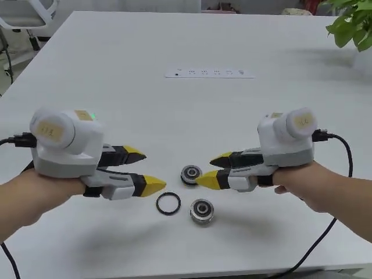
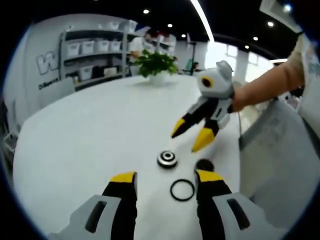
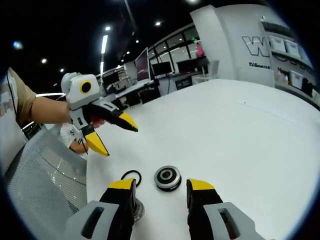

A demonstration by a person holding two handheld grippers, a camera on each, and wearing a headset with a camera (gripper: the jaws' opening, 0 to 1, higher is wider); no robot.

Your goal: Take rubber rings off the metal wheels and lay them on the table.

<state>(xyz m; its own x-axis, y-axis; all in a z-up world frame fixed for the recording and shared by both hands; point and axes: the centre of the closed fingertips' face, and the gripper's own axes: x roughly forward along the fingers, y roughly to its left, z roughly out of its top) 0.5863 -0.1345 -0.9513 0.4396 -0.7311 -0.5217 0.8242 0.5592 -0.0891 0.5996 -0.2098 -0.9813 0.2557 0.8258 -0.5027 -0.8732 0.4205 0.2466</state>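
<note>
Ring (image 1: 168,203) on table (image 1: 145,104) | just beside left gripper (image 1: 152,170), wide | right gripper (image 1: 204,170) wide

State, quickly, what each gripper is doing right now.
Yellow-tipped left gripper: open, holding nothing.
Yellow-tipped right gripper: open, holding nothing.

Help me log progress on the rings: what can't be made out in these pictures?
- Head view: a rubber ring lies loose; whether the far wheel or the near wheel still wears one is too small to tell.
- Left gripper view: the near wheel, mostly hidden behind that view's own jaw.
- Right gripper view: the near wheel, half hidden by a jaw.
- Head view: markings on the socket strip, too small.
</note>
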